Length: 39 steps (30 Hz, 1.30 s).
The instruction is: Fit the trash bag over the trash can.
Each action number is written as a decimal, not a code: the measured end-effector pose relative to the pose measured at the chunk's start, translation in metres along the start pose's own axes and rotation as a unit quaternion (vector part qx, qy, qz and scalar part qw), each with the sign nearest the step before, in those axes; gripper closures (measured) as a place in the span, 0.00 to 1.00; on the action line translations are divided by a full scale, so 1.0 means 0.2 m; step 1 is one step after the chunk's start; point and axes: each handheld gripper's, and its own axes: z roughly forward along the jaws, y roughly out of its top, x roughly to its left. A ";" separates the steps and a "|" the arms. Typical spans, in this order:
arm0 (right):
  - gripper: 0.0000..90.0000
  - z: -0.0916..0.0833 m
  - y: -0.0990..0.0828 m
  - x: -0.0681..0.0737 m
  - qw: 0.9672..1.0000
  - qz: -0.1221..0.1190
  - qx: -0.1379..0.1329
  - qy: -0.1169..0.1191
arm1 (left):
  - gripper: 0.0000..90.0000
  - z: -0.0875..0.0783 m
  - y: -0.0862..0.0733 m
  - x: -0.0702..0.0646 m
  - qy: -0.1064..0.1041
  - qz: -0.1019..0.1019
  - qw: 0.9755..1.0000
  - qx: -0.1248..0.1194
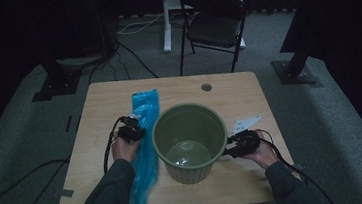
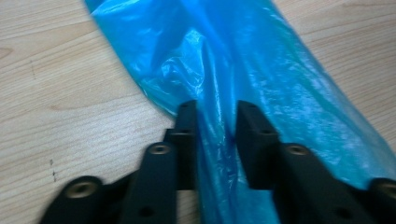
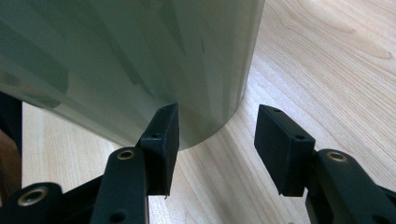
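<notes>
While unlabelled, blue bag [image 2: 261,79] between left claw [image 2: 215,116].

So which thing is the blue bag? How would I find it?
Look at the wooden table and find the big green bucket in the middle. Just left of it lies the blue bag, a long crinkly plastic strip hanging over the near edge. It is the one bright blue, floppy thing there.

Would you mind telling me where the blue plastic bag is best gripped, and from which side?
Grip the blue plastic bag across a bunched fold at mid-length, coming from its left, away from the green bin. It lies flat and long on the table; the left gripper already straddles such a fold.
</notes>
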 end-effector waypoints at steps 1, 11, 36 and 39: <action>0.56 -0.01 0.00 0.00 1.000 -0.002 -0.001 0.002 | 0.96 0.00 0.00 0.01 -0.010 0.006 1.000 0.003; 0.58 0.00 0.00 0.00 1.000 -0.001 -0.004 -0.002 | 0.99 -0.08 0.02 0.07 -0.055 0.032 0.998 -0.011; 0.59 -0.02 -0.01 0.05 1.000 -0.010 -0.009 0.002 | 0.99 -0.59 0.08 0.04 -0.154 0.073 0.977 -0.130; 0.58 -0.02 0.00 0.06 1.000 -0.012 -0.010 0.003 | 0.99 -0.65 0.05 0.02 -0.172 0.079 0.972 -0.137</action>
